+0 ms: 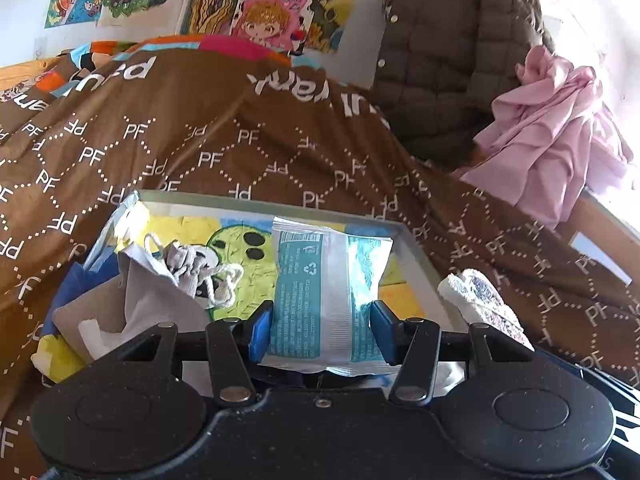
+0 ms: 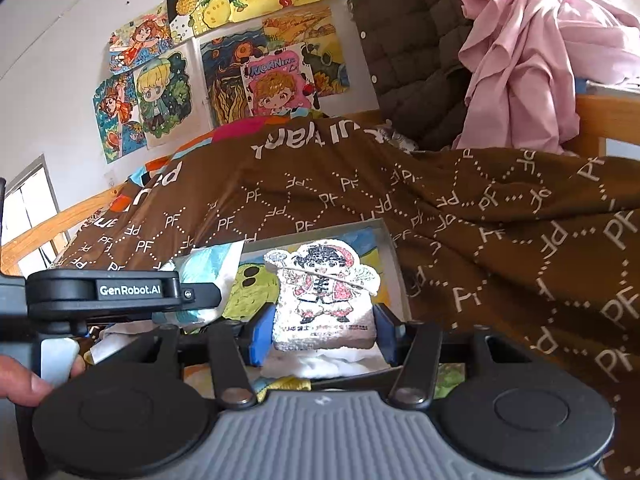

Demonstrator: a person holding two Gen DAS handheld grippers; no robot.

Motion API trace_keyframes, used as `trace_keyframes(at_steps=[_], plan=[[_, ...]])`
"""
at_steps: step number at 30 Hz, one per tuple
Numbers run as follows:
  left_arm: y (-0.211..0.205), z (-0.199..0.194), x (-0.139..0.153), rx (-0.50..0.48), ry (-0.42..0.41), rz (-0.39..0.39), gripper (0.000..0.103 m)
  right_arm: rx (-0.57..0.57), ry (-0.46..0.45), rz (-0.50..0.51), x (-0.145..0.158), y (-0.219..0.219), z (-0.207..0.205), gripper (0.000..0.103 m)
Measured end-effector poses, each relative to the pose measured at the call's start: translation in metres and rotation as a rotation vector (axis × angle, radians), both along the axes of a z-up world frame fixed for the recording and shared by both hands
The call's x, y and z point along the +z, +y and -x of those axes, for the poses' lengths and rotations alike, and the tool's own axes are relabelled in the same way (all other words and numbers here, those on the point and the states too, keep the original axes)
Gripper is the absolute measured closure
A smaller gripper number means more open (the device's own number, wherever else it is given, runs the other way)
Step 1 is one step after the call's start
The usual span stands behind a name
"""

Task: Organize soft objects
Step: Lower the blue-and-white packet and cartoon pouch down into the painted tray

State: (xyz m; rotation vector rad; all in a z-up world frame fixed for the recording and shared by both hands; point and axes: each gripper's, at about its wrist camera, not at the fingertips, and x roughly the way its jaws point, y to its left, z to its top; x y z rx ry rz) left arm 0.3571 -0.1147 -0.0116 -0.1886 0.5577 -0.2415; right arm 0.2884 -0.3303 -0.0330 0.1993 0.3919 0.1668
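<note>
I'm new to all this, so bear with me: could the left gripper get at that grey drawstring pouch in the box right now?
Probably not yet. The left gripper is shut on a teal-and-white plastic packet; the grey drawstring pouch lies uncovered just left of it, so the jaws must let go first.

1. Daylight fills both views, bright and slightly cool; colours on the wall drawings [image 2: 224, 64] read clearly.
2. In the left wrist view the upper right corner is blown out to white, washing over the pink cloth [image 1: 556, 128].
3. In the right wrist view a window [image 2: 24, 208] at the left edge is overexposed.
4. The brown blanket [image 1: 248, 132] shows soft fold shadows, none hard.
5. Fisheye bending curves straight lines near the rims, and the corners darken.
6. Focus is fairly sharp at centre and softer toward the edges.
</note>
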Motion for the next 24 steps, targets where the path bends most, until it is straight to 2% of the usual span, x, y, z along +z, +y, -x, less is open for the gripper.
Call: trace_keyframes(at_steps=[8, 24], plan=[[0.002, -0.012, -0.007, 0.002, 0.028, -0.020, 0.049, 0.010, 0.035, -0.033, -0.004, 0.001, -0.012, 0.046], [0.002, -0.022, -0.017, 0.017, 0.078, 0.001, 0.049, 0.012, 0.054, -0.045, -0.007, 0.002, -0.015, 0.045]])
